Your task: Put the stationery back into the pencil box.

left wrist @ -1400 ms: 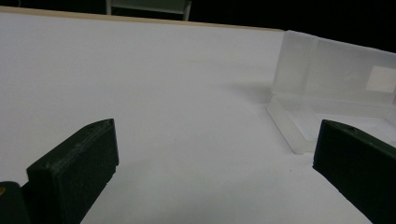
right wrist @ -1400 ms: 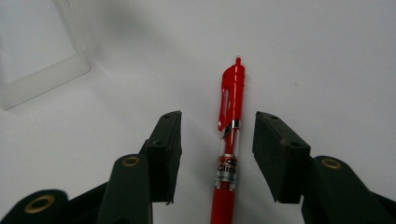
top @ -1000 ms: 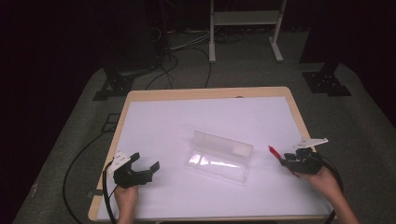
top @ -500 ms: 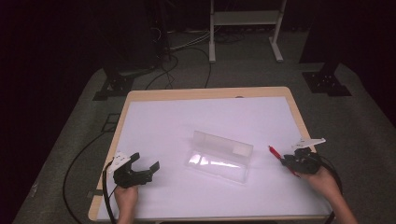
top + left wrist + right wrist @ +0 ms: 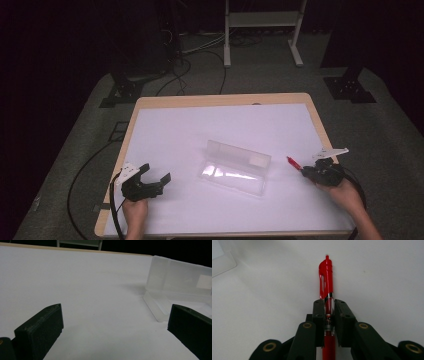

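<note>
Right gripper [image 5: 329, 308] jaws just closed onto the pen [image 5: 326, 277]; it sits pinched between them, cap end poking out ahead. Pick looks secured, so the case [image 5: 235, 167] is likely next. Left gripper [image 5: 115, 322] jaws spread, nothing between.

Two black jaws of the left gripper [image 5: 113, 327] rising from the bottom edge, one at the lower left and one at the lower right, standing wide apart. Nothing between them except the white table surface [image 5: 82, 287]. At the right side, a clear plastic case [image 5: 175, 287], lying open: lid standing up at the back, with a small pale label near its right end, and shallow base flat on the table in front. Right jaw near the front corner of this base, touching or not impossible to tell. Along the top, the wooden edge of the table, then darkness behind.
</note>
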Tool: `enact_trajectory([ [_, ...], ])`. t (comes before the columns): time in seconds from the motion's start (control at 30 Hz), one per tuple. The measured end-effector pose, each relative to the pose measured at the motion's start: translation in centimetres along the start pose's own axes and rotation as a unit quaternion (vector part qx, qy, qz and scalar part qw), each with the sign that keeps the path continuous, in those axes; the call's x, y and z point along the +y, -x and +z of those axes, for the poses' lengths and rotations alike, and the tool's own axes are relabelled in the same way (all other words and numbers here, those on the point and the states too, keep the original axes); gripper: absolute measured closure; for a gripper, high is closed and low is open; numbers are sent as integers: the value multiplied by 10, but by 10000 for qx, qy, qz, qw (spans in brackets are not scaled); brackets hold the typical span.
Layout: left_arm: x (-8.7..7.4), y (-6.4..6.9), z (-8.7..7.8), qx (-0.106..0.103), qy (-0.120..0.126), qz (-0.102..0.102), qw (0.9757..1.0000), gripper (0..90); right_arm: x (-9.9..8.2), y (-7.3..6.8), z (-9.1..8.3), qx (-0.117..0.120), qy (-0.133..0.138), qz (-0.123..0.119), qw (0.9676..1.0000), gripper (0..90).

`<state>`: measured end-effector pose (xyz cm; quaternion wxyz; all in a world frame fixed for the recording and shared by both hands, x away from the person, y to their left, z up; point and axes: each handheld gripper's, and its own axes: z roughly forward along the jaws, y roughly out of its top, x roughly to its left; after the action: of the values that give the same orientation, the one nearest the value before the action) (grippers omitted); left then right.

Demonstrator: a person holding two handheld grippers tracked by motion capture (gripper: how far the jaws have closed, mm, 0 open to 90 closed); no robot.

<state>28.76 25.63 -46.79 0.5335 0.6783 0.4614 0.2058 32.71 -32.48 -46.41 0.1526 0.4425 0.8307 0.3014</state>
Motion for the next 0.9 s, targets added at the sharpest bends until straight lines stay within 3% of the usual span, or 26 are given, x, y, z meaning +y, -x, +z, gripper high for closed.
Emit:
enact_trajectory([
  [0.27, 0, 0, 0, 4, -3, -3, 10000, 0, 0, -2, -9, 89, 194, 35, 9998, 788],
  [0.9, 0, 0, 0, -1, -6, 12, 10000, 0, 15, -22, -44, 345, 656, -286, 9968, 788],
])
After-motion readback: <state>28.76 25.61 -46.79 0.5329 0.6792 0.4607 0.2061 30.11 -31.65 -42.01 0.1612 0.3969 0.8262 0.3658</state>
